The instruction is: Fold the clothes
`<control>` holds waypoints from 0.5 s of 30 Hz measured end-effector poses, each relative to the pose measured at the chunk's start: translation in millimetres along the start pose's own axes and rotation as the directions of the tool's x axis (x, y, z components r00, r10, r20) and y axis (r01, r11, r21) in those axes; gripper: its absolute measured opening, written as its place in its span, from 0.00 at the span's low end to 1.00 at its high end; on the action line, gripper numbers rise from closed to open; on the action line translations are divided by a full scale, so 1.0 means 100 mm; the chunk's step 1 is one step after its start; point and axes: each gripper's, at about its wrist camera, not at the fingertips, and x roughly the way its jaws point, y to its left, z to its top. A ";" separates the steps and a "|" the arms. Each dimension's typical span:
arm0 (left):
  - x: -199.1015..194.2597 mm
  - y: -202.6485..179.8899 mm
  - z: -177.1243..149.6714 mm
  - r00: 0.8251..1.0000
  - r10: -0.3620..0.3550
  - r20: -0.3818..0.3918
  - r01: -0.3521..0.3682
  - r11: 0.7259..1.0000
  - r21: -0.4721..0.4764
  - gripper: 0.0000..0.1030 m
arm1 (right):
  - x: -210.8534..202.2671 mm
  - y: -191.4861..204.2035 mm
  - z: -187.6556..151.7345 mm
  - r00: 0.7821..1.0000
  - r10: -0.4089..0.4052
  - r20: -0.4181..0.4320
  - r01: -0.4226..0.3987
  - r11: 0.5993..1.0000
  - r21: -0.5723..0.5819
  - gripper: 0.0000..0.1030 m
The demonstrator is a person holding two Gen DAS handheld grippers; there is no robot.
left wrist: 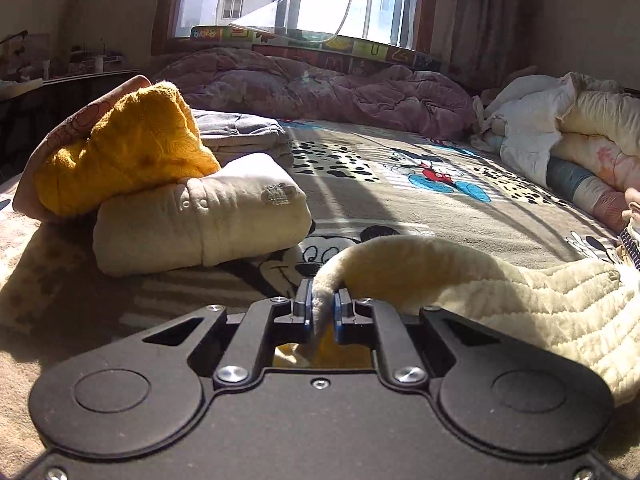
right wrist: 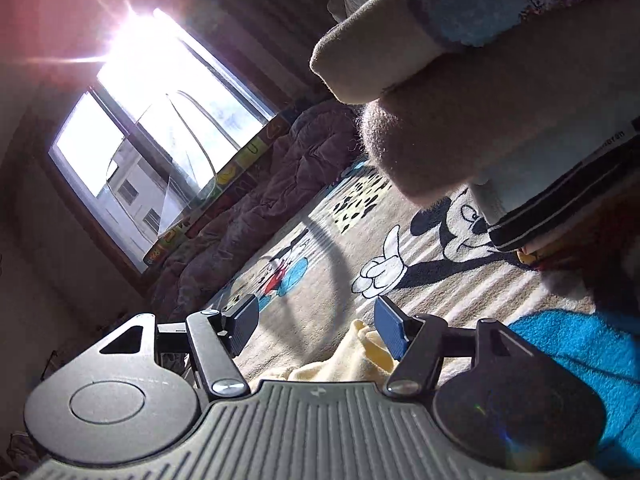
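Two fingers of left gripper pinch cream garment — right gripper spread.

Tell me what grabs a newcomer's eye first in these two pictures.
The left tongs are shut on a cream fleece garment that trails off to the right across the cartoon mouse blanket. At left, a yellow towel leans on a folded cream garment. The right tongs gape open, tilted, under the glaring window.
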 end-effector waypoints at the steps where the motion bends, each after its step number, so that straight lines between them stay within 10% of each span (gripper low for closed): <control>1: 0.01 0.01 0.01 1.000 -0.005 -0.006 0.005 1.000 -0.002 0.09 | 0.03 0.02 -0.02 1.000 -0.022 -0.016 0.021 0.999 -0.032 0.67; 6: 0.09 0.07 0.05 0.999 -0.033 -0.033 0.032 0.999 -0.010 0.08 | 0.15 0.10 -0.17 0.990 -0.076 -0.120 0.056 0.984 -0.166 0.61; 10: 0.12 0.10 0.10 0.998 -0.053 -0.042 0.053 0.998 -0.023 0.09 | 0.14 0.13 -0.21 0.987 -0.047 -0.154 0.018 0.983 -0.182 0.12; 15: 0.09 0.12 0.23 0.997 -0.074 -0.012 0.073 0.996 -0.060 0.08 | 0.02 0.19 -0.14 0.998 0.003 -0.061 -0.013 0.985 -0.172 0.09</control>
